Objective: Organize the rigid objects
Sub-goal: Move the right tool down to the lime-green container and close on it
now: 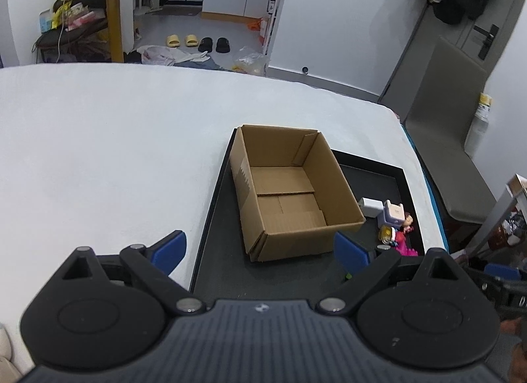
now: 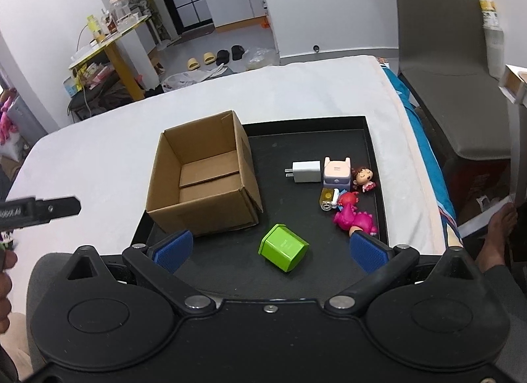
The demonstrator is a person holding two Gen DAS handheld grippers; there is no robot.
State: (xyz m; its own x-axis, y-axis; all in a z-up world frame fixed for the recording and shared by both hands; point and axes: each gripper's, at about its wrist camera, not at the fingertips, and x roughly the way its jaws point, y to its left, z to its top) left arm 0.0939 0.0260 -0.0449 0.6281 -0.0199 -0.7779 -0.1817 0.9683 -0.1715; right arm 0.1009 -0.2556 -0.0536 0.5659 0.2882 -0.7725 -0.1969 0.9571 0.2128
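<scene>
1. Across the middle of both views spreads my white bed surface (image 2: 105, 159), with a black tray (image 2: 313, 271) resting on its right part.
2. Left of centre in the right wrist view, an empty cardboard box (image 2: 204, 172) stands open-topped on the tray.
3. Along the bottom of each view sit my grippers: the left gripper (image 1: 260, 251) and the right gripper (image 2: 270, 248) both have their blue pads spread wide, holding nothing.
4. Lower centre in the right view, a green block (image 2: 285, 246) lies tipped on the tray, between my right pads and nearest to them.
5. Right of centre, close together, lie a white charger (image 2: 306, 171), a small lilac stool toy (image 2: 336, 172), a doll figure (image 2: 364, 178), a yellow item (image 2: 327, 198) and a pink dinosaur (image 2: 354, 216).
6. I judge that sorting has not begun. Next, my right gripper should lower over the green block, close on it, then carry it to the box.
</scene>
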